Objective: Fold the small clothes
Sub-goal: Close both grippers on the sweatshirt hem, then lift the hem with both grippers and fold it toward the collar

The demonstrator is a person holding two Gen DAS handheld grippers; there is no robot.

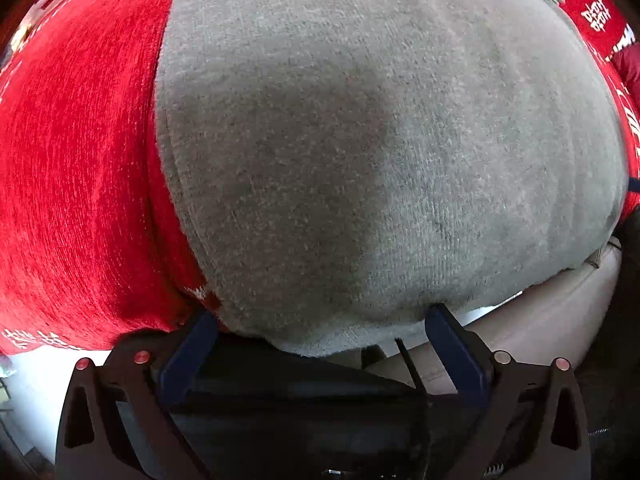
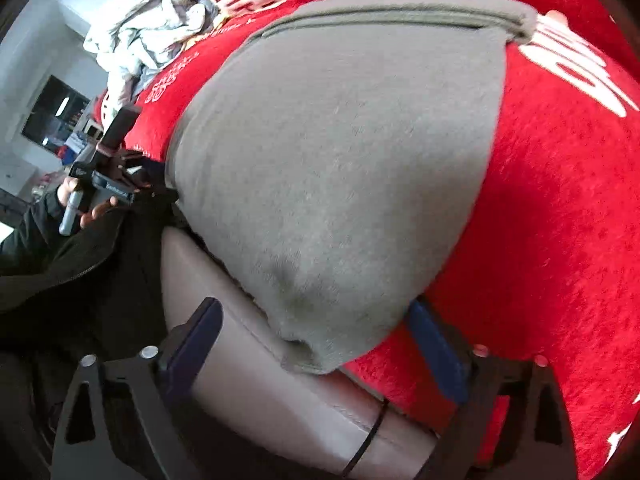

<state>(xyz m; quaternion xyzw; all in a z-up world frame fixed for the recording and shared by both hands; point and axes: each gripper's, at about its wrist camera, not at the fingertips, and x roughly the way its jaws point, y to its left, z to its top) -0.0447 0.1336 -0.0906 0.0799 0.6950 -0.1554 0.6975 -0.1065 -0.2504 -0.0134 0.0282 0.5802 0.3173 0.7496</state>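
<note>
A grey knit garment (image 1: 360, 152) lies flat on a red blanket (image 1: 72, 168) with white lettering. In the left wrist view my left gripper (image 1: 320, 316) is open, its blue fingers (image 1: 444, 324) straddling the garment's near edge. In the right wrist view the same garment (image 2: 340, 152) fills the middle, its folded hem at the far end. My right gripper (image 2: 316, 316) is open around the garment's near corner, one blue finger (image 2: 428, 332) on the blanket (image 2: 552, 220), the other over the beige edge. The left gripper (image 2: 120, 184) shows at the garment's left edge, in a hand.
A beige padded edge (image 2: 248, 352) runs under the blanket's near side. A pile of light grey clothes (image 2: 144, 36) lies at the far left of the blanket. A dark jacket sleeve (image 2: 60, 272) is at left. Room shelves stand behind.
</note>
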